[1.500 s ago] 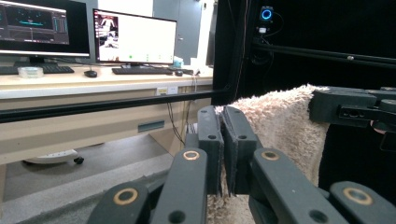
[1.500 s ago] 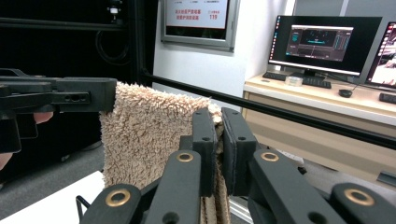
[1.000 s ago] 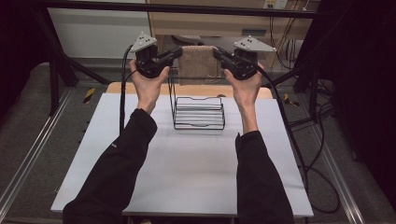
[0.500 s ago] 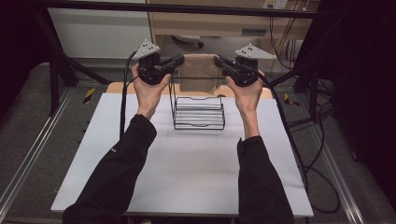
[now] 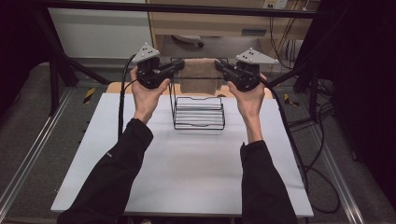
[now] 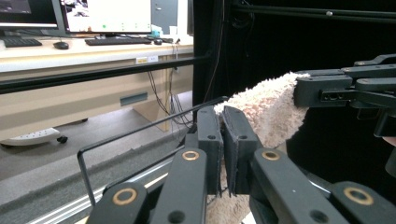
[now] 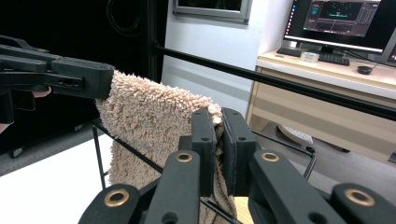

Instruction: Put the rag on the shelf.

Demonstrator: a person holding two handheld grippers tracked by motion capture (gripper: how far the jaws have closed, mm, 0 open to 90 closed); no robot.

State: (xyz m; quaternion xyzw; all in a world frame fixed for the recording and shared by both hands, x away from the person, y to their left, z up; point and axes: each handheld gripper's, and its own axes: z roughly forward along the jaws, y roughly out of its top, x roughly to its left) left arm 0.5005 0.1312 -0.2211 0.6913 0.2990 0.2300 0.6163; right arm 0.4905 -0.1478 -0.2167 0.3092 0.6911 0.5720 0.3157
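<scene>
Both claws, left claw (image 5: pixel 178 68) and right claw (image 5: pixel 218 67), pinch the towel (image 5: pixel 200 74) corners above the rack (image 5: pixel 198 112); draping not yet done.

The black wire rack (image 5: pixel 198 105) stands at the far middle of the white table top (image 5: pixel 187 172) and is the one obstacle on it. Its tall back frame rises between the left gripper (image 5: pixel 176 69) and the right gripper (image 5: pixel 219 67), and the beige towel (image 5: pixel 200 74) stretched between them spans that gap. The near half of the table is open apart from the person's forearms. A black frame bar (image 5: pixel 187 8) runs overhead across the far edge.
</scene>
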